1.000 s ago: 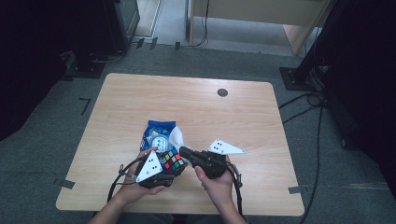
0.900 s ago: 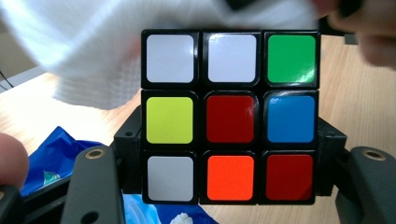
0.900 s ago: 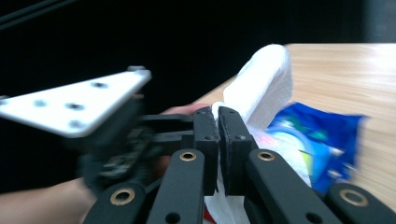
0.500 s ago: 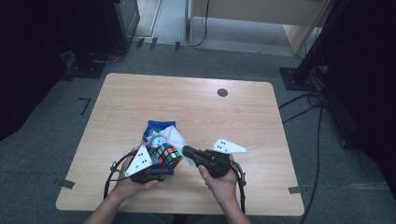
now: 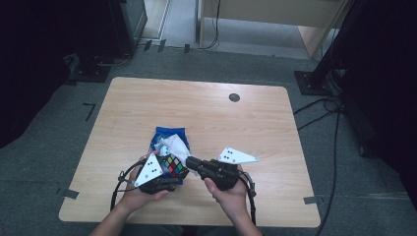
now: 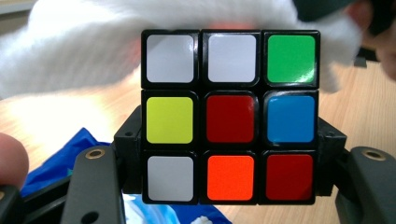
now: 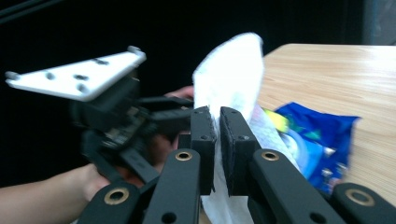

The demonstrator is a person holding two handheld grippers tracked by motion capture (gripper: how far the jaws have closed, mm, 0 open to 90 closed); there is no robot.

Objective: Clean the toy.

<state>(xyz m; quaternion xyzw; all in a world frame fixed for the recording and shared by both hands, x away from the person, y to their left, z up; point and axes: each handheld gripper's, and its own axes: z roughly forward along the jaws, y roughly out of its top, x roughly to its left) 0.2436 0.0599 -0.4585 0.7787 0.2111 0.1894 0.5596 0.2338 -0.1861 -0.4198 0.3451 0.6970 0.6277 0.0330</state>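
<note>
1. I have the puzzle cube [image 6: 231, 116] held in my left gripper [image 5: 167, 173], its jaws closed against the cube's two opposite sides; in the left gripper view the facing side shows white, white, green on top, yellow, red, blue across the middle, and white, orange, red at the bottom.
2. The cube sits low over the near-middle of the table [image 5: 246, 123], just above the near end of the blue packet [image 5: 168, 135].
3. My right gripper [image 5: 189, 161] has its jaws almost shut on a white cloth [image 7: 231, 74], which sticks up between them in the right gripper view and hangs below.
4. In the high view that cloth [image 5: 176, 145] lies right at the cube's far side, and in the left gripper view it spreads white behind the cube's top edge; I cannot tell whether it actually touches.
5. The two grippers are close together, tips nearly meeting over the packet.
6. A small dark round disc [image 5: 234, 97] lies on the far part of the table, well apart from everything.
</note>
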